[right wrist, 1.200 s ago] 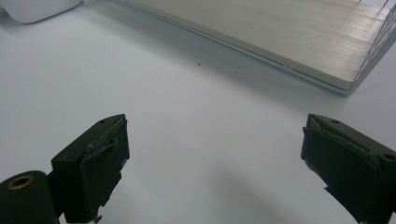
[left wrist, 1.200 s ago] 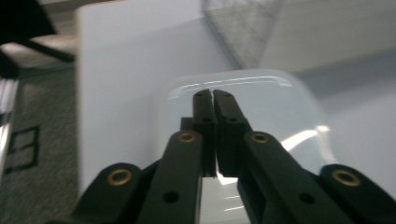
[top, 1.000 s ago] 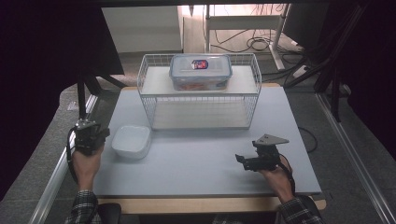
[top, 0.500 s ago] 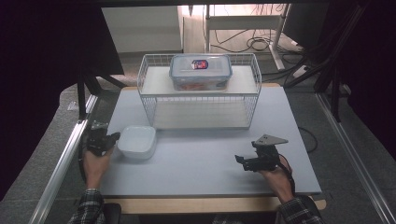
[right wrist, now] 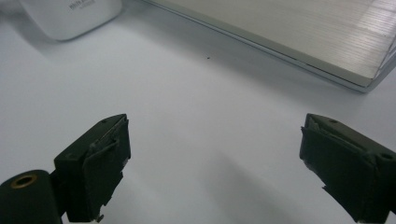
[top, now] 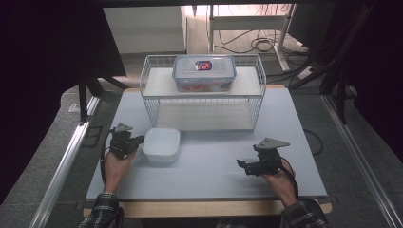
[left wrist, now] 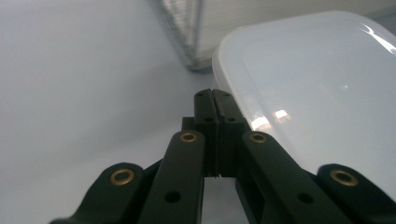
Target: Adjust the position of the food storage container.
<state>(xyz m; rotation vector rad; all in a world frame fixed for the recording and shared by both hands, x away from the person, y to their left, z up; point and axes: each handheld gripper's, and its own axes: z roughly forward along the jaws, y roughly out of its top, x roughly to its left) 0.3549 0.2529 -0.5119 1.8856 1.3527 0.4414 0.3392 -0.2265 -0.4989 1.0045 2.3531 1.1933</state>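
On the pale grey table (top: 209, 161), your left gripper (left wrist: 215, 100), jaws clenched empty, sits just beside the white square plastic container (top: 161, 144). It looks light, stiff and slippery; take it by the rim. Your right gripper (right wrist: 212, 163) hangs released.
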